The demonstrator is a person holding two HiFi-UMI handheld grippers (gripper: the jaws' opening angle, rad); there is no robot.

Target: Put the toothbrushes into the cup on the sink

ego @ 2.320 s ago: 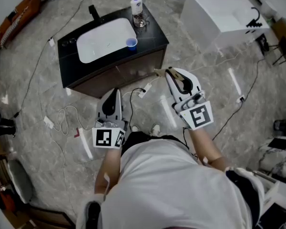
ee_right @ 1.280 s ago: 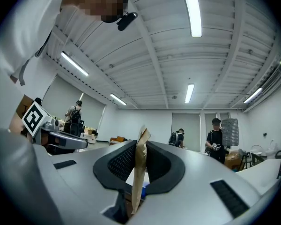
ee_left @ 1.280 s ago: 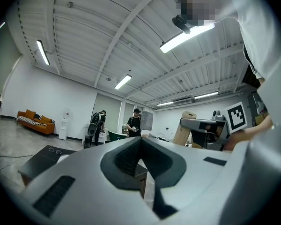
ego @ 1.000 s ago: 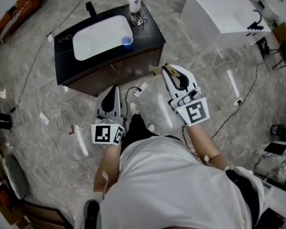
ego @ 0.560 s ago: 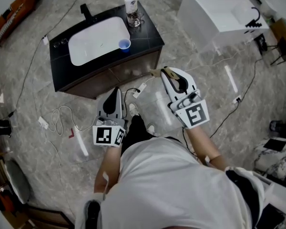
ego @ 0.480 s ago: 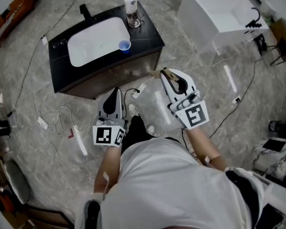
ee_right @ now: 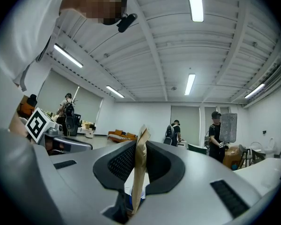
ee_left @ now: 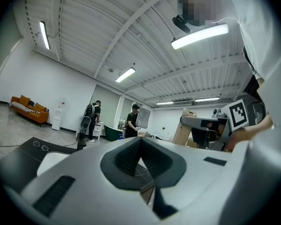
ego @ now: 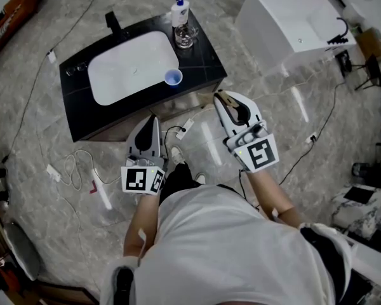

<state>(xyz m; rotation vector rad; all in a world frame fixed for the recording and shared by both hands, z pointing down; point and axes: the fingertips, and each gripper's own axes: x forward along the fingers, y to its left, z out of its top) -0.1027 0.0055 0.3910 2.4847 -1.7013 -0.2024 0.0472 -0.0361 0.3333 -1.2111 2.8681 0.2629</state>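
Observation:
A small blue cup stands on the black counter at the white sink basin's right front corner. My right gripper hovers over the floor just in front of the counter, shut on a flat tan paper-wrapped toothbrush that sticks out past the tips. My left gripper is lower left of it, shut with nothing between its jaws. Both point toward the sink.
A white pump bottle and a clear glass stand at the counter's back right, a black faucet behind the basin. A white bathtub is at the right. Cables trail over the marble floor. People stand far off.
The sink counter has come nearer to both grippers. The right gripper keeps hold of the wrapped toothbrush and the left stays shut.

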